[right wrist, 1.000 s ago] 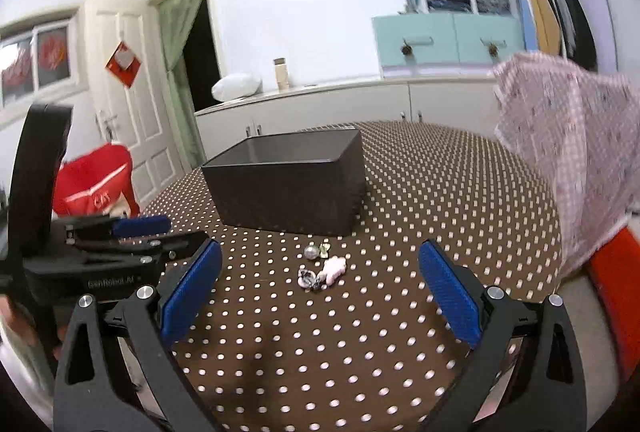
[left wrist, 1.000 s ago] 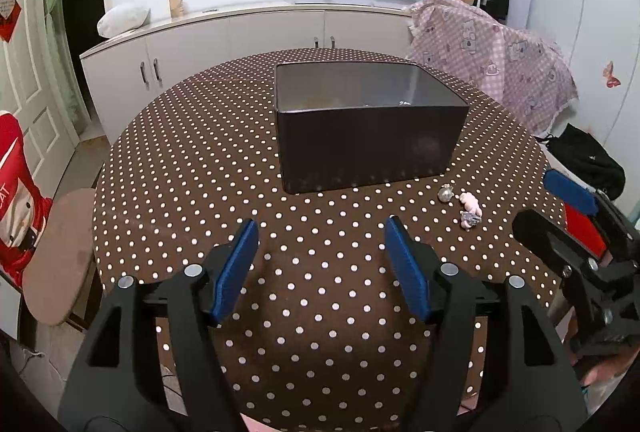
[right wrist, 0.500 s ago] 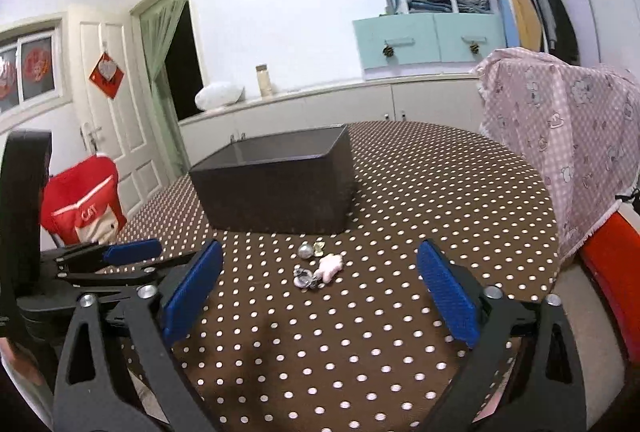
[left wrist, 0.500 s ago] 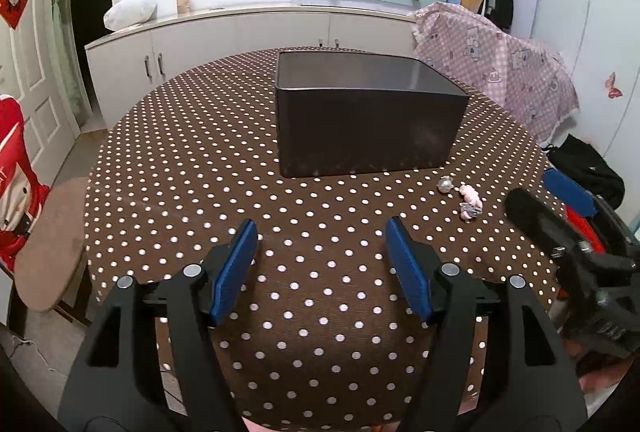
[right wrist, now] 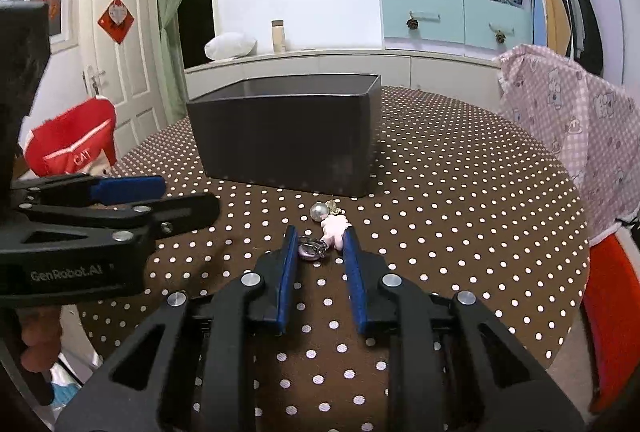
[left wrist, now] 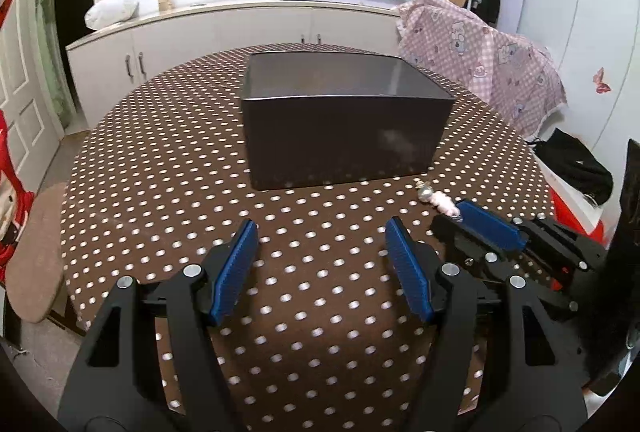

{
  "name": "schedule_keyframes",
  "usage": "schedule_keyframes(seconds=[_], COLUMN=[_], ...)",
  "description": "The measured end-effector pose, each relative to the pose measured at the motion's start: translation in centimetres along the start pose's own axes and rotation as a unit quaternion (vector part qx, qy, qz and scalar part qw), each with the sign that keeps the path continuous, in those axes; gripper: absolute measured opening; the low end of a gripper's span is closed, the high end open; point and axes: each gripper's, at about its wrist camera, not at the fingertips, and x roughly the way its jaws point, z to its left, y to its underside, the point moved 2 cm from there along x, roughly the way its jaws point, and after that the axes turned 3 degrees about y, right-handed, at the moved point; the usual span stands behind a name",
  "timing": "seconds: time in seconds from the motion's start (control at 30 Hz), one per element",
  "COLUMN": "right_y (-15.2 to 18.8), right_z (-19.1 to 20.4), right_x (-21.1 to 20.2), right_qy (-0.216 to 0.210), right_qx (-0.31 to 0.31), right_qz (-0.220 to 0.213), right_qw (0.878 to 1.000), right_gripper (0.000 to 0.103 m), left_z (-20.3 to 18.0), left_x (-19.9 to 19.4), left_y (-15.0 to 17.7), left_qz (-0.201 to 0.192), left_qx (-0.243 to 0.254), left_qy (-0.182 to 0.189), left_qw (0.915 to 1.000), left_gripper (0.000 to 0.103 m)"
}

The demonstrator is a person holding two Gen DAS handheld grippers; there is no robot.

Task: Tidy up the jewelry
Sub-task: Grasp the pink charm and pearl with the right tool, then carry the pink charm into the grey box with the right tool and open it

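Round desk (right wrist: 460,191) under a brown polka-dot cloth. Dark open box (right wrist: 288,135) stands near the middle. Small jewelry cluster lies just in front of the box's near right corner: a pearl bead (right wrist: 319,211), a pink charm (right wrist: 335,228), a purple-grey ring piece (right wrist: 310,251).

Right hand-held gripper (right wrist: 318,252): jaws narrow and closing, ring piece and pink charm between the blue pads; contact cannot be told.

Left hand-held gripper (left wrist: 322,252): jaws wide, nothing between them, held above bare cloth in front of the box.
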Motion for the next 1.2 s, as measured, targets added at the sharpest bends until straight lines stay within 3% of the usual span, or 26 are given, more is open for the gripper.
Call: schedule_keyframes(seconds=[0.4,0.57,0.7,0.83,1.2], right_y=[-0.8,-1.2,-1.5,-1.8,-4.5], right_z=[-4.8,-6.4,-6.8,-6.9,-5.4], right_x=[-2.0,-2.8,-3.1,-3.1,-3.8], right_qy=[0.026,0.025,0.024,0.022,0.012], right_qx=[0.043,0.052,0.055,0.055,0.024], right_qz=[-0.031,-0.045,-0.053,-0.055,-0.089], right_qw=[0.998,0.997,0.997,0.997,0.996], right_gripper=[0.021,0.021,0.021,0.021,0.021], left_z=[-4.3,-5.7,-6.1,-6.1,-4.6], left_x=[2.8,4.8,5.5,5.4,2.0], left_y=[-2.3,-2.4,-2.7,-2.7,-3.5], left_qz=[0.034,0.064,0.073,0.066,0.002], left_qx=[0.025,0.047,0.061,0.068,0.069], left_qy=[0.053,0.043,0.024,0.015,0.012], left_qw=[0.9977,0.9959,0.9952,0.9953,0.9975], left_gripper=[0.066,0.035,0.028,0.012,0.011])
